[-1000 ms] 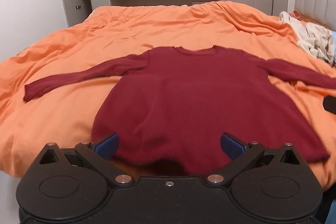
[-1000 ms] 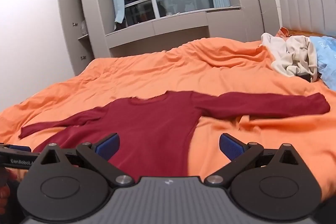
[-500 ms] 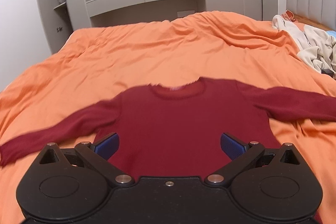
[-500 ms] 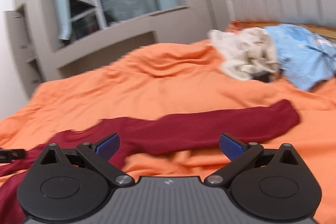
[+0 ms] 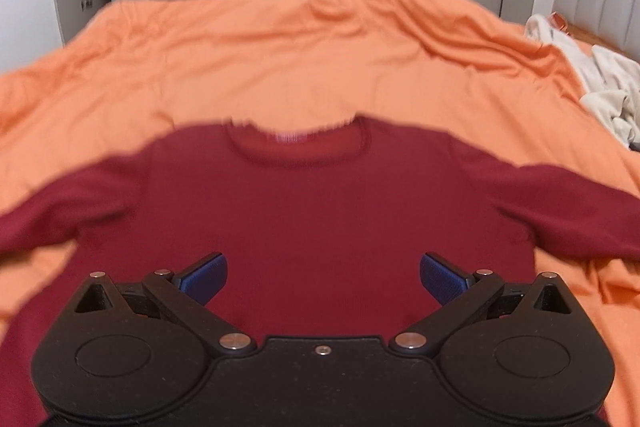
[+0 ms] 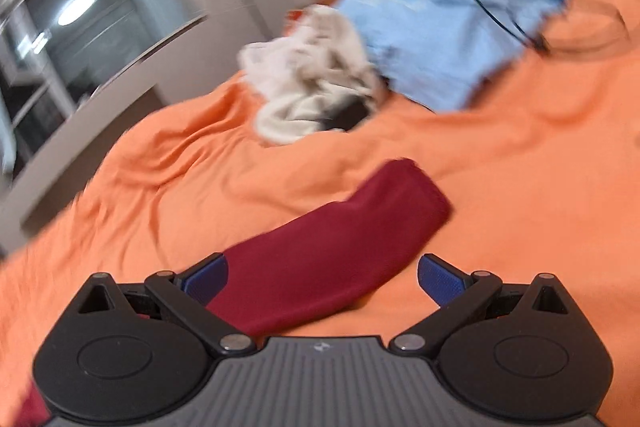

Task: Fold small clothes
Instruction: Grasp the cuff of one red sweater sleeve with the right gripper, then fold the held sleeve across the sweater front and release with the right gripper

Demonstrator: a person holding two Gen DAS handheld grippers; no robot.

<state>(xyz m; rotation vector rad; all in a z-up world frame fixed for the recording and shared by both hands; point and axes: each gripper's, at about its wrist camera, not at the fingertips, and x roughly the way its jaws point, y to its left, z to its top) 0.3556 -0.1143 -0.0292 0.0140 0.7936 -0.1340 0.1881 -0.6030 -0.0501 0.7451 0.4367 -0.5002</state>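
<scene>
Orange bedding (image 5: 320, 59) covers the whole bed, with grey cupboards and a window at the far wall.

Both tools hang empty. The left gripper (image 5: 323, 275) has its blue pads (image 5: 204, 275) spread wide over the chest of the sweater (image 5: 320, 211), touching nothing that I can see. The right gripper (image 6: 322, 277) is spread just as wide, with the sleeve (image 6: 344, 247) running up between its fingers toward the cuff (image 6: 416, 187); whether a pad brushes the cloth I cannot tell, as that view is blurred.

The sweater lies flat, front up, neckline (image 5: 298, 151) at the far side and arms stretched left and right. Farther right sit a cream heap (image 6: 312, 75) and a blue garment (image 6: 448, 35), well apart from it.

It looks a light, limp knit that will sag and drag rather than hold shape, and should not slip from the pads. The cuff seems the natural hold for the right tool, a shoulder or the other sleeve for the left.

Compared with a second ago, the left gripper has moved up from the hem to the chest, and the right has swung off the body to the right sleeve end, tilting as it went.
</scene>
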